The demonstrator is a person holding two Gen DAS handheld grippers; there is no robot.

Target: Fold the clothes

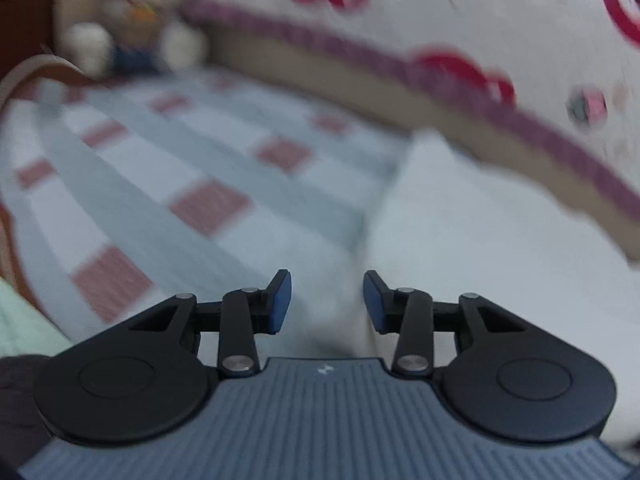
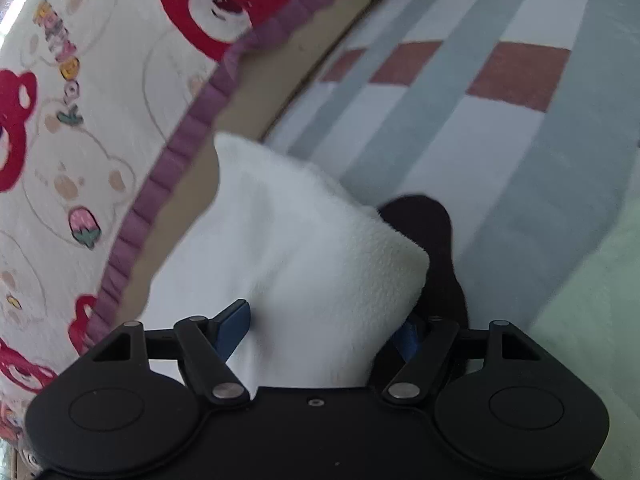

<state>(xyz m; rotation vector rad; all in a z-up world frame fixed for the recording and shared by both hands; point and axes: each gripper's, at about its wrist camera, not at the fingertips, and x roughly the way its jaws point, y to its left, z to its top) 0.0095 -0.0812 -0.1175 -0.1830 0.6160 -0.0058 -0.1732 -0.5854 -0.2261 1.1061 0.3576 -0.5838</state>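
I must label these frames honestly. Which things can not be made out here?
- Left wrist view: small objects at the bed's far end, blurred beyond recognition.
- Right wrist view: right tongs' far pad, mostly hidden behind the white fleece garment.
- Right wrist view: dark object, partly covered by the garment, identity unclear.

White garment point(image 2: 304, 248) is fuzzy, napped fleece cloth; checked bedsheet point(image 2: 500, 152) is smooth flat woven cloth; right gripper point(image 2: 324, 330) is matt black plastic with dull silver metal pivot pins.

A home bedroom: checked bedsheet point(image 2: 500, 152), bear-print quilt point(image 2: 80, 140).
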